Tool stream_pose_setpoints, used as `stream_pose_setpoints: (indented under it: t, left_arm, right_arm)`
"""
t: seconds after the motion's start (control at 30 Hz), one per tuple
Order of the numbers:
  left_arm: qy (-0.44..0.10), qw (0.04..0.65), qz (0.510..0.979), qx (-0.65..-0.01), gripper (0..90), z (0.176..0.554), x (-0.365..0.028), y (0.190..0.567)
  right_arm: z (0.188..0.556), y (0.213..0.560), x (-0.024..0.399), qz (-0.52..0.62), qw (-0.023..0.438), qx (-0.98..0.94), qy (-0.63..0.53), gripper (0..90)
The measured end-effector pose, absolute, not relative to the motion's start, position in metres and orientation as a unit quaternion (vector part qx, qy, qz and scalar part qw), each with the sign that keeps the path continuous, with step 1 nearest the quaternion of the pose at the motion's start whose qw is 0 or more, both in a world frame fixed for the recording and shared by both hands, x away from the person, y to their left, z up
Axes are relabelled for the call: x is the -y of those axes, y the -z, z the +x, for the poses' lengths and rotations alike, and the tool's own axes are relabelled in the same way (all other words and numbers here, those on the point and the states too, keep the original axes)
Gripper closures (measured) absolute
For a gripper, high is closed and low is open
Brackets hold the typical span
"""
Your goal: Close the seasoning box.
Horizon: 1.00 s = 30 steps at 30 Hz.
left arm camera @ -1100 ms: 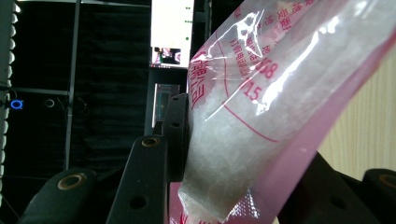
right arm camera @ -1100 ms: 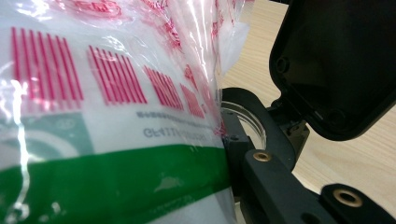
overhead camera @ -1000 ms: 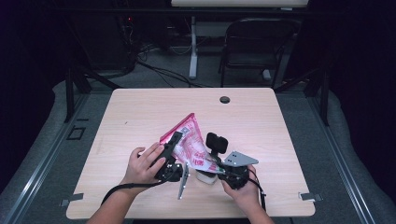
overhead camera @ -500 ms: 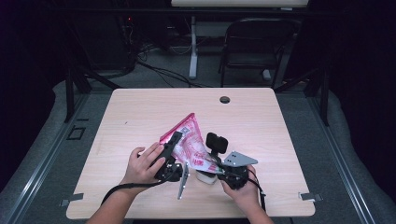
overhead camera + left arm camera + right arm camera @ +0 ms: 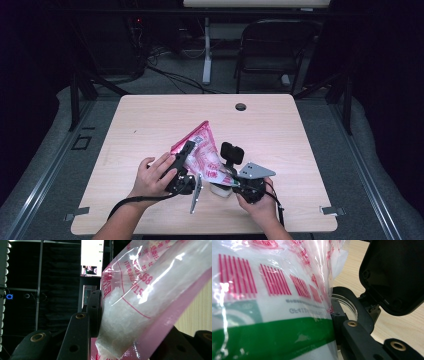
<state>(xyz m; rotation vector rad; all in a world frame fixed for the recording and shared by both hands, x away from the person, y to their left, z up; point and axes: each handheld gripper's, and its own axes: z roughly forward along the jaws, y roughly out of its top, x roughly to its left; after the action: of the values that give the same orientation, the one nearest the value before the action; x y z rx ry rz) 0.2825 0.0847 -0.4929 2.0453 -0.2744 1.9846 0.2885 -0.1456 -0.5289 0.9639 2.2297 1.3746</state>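
surface (image 5: 150, 120): light wood, carries everything here
bag (image 5: 202, 150): clear plastic with pink edge and red print, white grains inside, tilted, lifted near front middle of surface, held from both sides
left claw (image 5: 186, 156): at the bag's left edge, jaws part closed, gripping the pink edge
right claw (image 5: 226, 175): at the bag's lower right corner, jaws clamped on the bag
white cup (image 5: 220, 190): just below the bag, on the surface, between both hands
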Motion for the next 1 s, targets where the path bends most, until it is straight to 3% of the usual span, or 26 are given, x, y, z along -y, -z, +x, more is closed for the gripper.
stream_pose_setpoints:
  t: [1.0]
  left_arm:
    - [-0.688, 0.140, 0.706, 0.096, 67.4, 0.2814, -0.0844, 0.4917]
  right_arm:
    - [0.2885, 0.5290, 0.1457, 0.340, 0.174, -0.787, -0.485, 89.1]
